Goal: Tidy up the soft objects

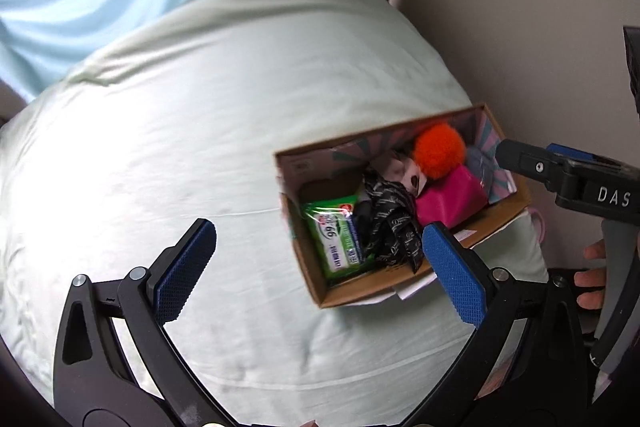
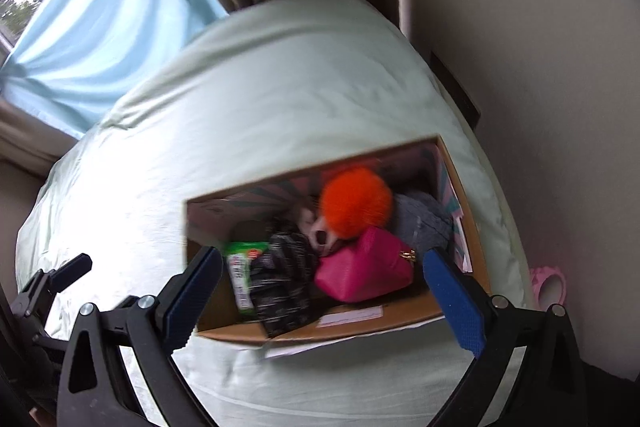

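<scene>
1. Seemingly, the sorting is nearing its end: the cardboard box [image 2: 400, 315] is sitting on the pale green bedding [image 1: 180, 147] and is holding every soft thing in view, and no loose item is showing on the bedding in either view.
2. Inside, the orange pompom [image 2: 356, 201] is resting toward the far wall, with a grey knitted item [image 2: 424, 227] lying beside it at the box's right end.
3. The pink pouch [image 2: 364, 271] is lying just in front of the pompom, touching a black patterned fabric [image 2: 284, 279] in the middle, while a green wipes pack [image 1: 336, 239] is filling the left end.
4. The left gripper [image 1: 320, 267] is hovering above the bedding near the box's left end with its jaws standing wide apart and nothing between the pads.
5. The right gripper [image 2: 324, 299] is likewise hanging over the box with its jaws spread wide and gripping nothing; the contents are merely showing between its fingers, below them.
6. What is remaining, I judge, is little: perhaps tidying the black fabric, which is bunching up near the front rim.
7. The box's long axis is running left to right in the right wrist view, slanting up toward the right; its open mouth is facing upward.
8. The wipes pack is lying with its long axis crossing the box, from the front wall toward the back.
</scene>
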{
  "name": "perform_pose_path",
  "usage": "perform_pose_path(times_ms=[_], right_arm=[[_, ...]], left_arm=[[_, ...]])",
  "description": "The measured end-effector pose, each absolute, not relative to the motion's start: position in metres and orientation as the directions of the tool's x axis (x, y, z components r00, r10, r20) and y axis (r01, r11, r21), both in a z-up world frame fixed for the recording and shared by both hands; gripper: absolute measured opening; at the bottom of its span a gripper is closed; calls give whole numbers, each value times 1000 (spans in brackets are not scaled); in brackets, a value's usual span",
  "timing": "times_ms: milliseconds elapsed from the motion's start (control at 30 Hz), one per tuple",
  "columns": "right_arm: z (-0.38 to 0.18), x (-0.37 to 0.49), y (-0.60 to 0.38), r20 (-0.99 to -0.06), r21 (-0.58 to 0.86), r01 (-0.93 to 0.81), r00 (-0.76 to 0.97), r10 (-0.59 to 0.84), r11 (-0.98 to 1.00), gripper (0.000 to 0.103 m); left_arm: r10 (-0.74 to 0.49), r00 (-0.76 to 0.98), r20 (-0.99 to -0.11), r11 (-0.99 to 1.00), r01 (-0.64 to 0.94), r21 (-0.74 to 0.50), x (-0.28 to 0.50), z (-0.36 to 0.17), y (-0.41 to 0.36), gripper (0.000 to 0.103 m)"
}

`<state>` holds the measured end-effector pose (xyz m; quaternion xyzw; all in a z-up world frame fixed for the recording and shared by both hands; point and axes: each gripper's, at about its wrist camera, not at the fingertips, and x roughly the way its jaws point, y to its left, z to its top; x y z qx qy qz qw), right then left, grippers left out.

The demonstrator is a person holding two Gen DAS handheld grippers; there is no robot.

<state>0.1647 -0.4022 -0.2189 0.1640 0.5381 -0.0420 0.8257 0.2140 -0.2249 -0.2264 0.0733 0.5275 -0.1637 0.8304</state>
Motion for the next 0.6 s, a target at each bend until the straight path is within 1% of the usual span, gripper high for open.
perform_pose_path(times_ms=[100,167,300,400,600], right_arm=[[-187,157,-383,-893,201,221,443,85,954,100],[-160,149,-369,-868,204,194,490,86,959,100],[-108,134,-337,-826,186,133,558,82,974,100],[-73,125,-310,-789,179,68,606,102,982,100],[-13,101,-253,-696,108,-32,711,99,994,100]], left_arm=[[-182,449,-875,949,315,-36,202,-188,-198,103],[-172,489,-855,957,289,-28,194,-164,-179,103],[-162,559,-813,977,208,-52,176,-115,-134,103],[-151,623,-768,987,145,-77,159,-80,-100,103],[-84,746,-660,996,72,-45,123,-29,-49,103]])
